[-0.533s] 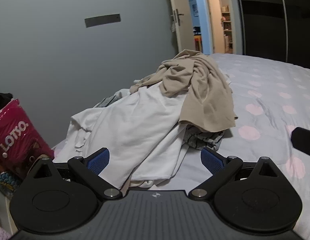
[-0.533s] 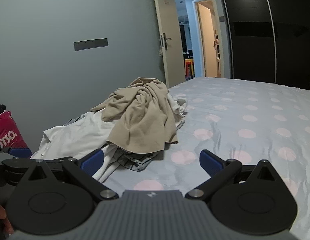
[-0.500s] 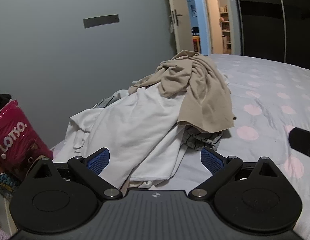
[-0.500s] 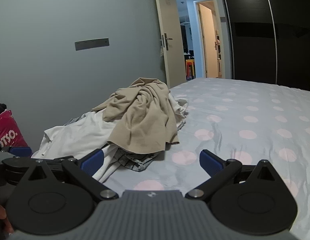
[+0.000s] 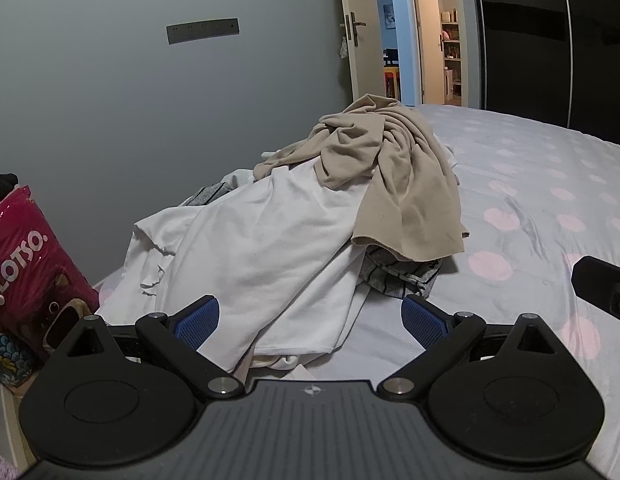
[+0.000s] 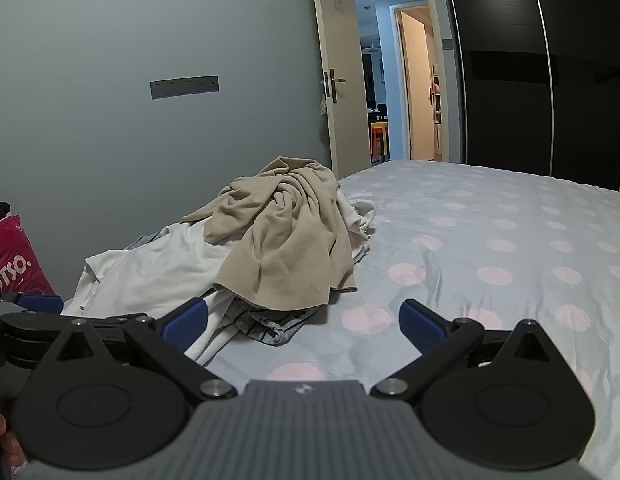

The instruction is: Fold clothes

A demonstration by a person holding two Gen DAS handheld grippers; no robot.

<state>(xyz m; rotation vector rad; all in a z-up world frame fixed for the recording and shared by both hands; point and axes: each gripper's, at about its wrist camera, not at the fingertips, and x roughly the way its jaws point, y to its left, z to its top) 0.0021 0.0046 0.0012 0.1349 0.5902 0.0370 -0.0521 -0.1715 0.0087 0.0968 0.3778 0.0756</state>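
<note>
Clothes lie heaped near the wall side of the polka-dot bed point(image 6: 490, 248): a beige garment point(image 5: 394, 176) on top, a white shirt point(image 5: 266, 240) spilling toward me, a striped piece point(image 5: 398, 276) underneath. My left gripper point(image 5: 310, 316) and right gripper point(image 6: 302, 320) both hover spread wide, gripping nothing.

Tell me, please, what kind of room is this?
Most likely a home bedroom: a bed with a polka-dot sheet, a pile of clothes on it, dark sliding wardrobe doors, and an open door.
</note>
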